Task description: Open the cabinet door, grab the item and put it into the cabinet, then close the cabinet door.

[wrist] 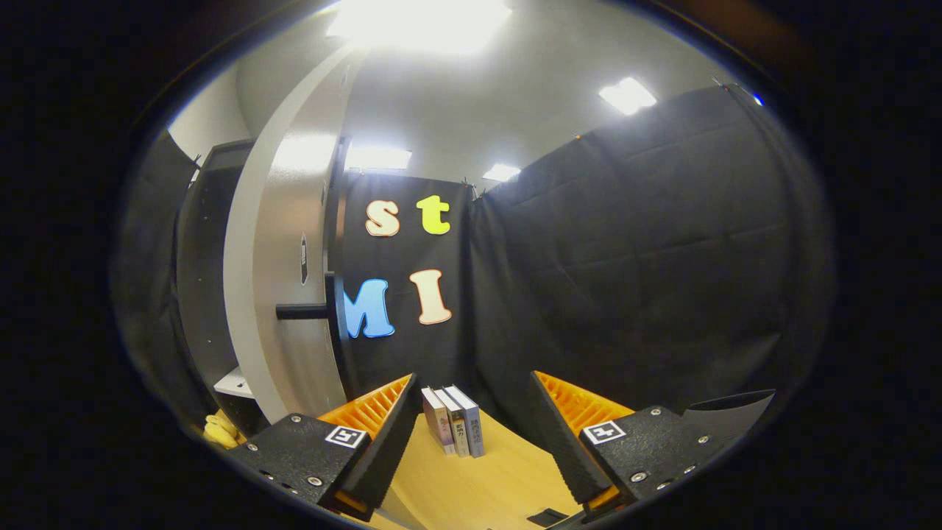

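The hand-held gripper (471, 427) is spread wide with nothing between its fingers. Just ahead, between the fingertips, three books (453, 430) stand upright together on the wooden desk (478, 489). Ahead to the left, the cabinet door (283, 272) hangs open, its dark handle (303, 311) jutting out. Inside the cabinet (210, 265), a pale shelf (235, 384) shows low down; its contents cannot be made out.

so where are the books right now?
In the gripper view, the books stand upright in a row of three on the wooden table, just beyond the open, empty tongs, with the open cabinet door off to their left.
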`<state>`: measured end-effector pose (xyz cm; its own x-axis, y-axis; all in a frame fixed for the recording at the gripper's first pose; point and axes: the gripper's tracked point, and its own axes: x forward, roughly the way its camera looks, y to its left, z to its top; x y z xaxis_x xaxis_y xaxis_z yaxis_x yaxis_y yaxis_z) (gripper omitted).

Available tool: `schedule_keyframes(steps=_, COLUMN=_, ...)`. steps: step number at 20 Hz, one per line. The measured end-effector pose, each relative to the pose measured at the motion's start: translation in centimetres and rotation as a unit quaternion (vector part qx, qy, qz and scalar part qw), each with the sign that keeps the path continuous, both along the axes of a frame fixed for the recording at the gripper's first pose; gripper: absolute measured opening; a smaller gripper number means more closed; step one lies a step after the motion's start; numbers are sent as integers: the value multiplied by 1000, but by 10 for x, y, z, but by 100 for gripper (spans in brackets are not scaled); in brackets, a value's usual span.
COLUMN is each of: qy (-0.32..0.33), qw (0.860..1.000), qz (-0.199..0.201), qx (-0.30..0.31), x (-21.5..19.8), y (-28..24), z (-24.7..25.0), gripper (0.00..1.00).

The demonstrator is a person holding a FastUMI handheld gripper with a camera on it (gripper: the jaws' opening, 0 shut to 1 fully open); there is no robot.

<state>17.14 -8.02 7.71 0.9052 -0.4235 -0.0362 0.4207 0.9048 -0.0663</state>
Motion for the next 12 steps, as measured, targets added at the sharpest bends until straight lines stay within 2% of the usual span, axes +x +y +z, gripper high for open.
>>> schedule_keyframes(steps=12, qy=-3, qw=999, qz=37, qx=6, x=-6, y=54, z=-3, gripper=91)
